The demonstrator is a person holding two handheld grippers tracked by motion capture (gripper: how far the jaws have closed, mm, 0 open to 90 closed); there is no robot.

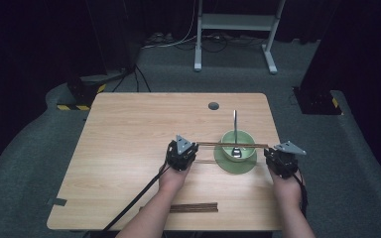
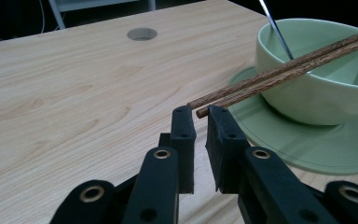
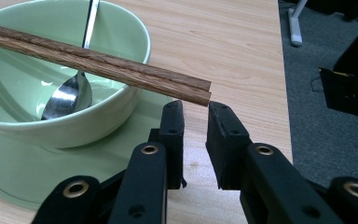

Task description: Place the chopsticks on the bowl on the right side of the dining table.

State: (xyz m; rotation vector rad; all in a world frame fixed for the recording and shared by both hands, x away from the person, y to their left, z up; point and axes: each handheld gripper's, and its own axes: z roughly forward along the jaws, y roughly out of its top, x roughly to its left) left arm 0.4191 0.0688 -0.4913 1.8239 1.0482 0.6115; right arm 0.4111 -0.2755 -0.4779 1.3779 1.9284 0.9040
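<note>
Chopsticks (image 1: 232, 145) are lying across the green bowl (image 1: 226, 139); I'm holding both grippers (image 2: 200, 112) (image 3: 196, 106) narrowly parted at their ends, contact unclear.

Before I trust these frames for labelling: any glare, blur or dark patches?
High view: table evenly lit, surroundings nearly black, slightly soft. Left gripper view: chopsticks and bowl sharp, the jaws at the bottom a little soft. Right gripper view: bright glare on the spoon and a sheen inside the bowl, no motion blur.
</note>
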